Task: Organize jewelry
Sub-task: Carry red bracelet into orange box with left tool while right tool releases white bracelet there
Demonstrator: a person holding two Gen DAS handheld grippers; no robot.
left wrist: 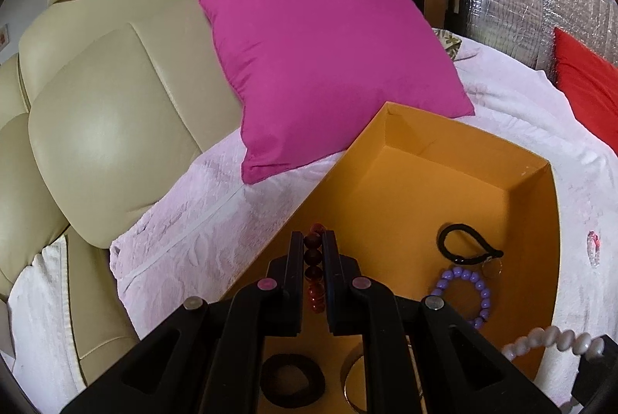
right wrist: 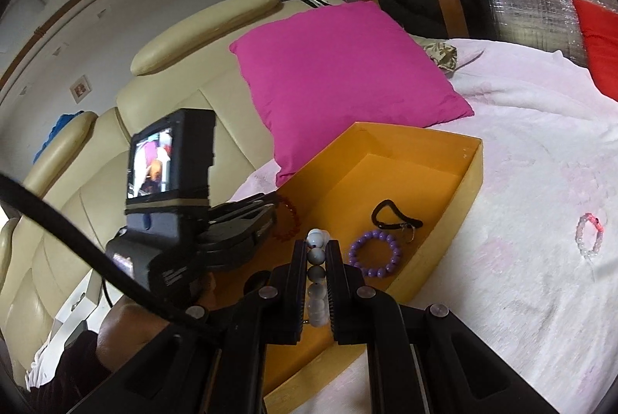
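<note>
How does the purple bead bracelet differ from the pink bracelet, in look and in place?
The purple bead bracelet lies inside the orange box; the pink bracelet lies outside it, on the pale blanket. The purple one has one solid colour; the pink one looks part pink, part clear. The purple beads look bigger than the pink one's. Both are beaded rings lying flat, and neither tool holds them.

The left gripper point(left wrist: 313, 240) sits at lower centre of its view, tilted downward, jaws clamped on red beads point(left wrist: 313, 255). The right gripper point(right wrist: 317, 248), lower centre, also tilted downward, pinches white beads point(right wrist: 316, 273). A hand point(right wrist: 127, 329) shows lower left.
</note>
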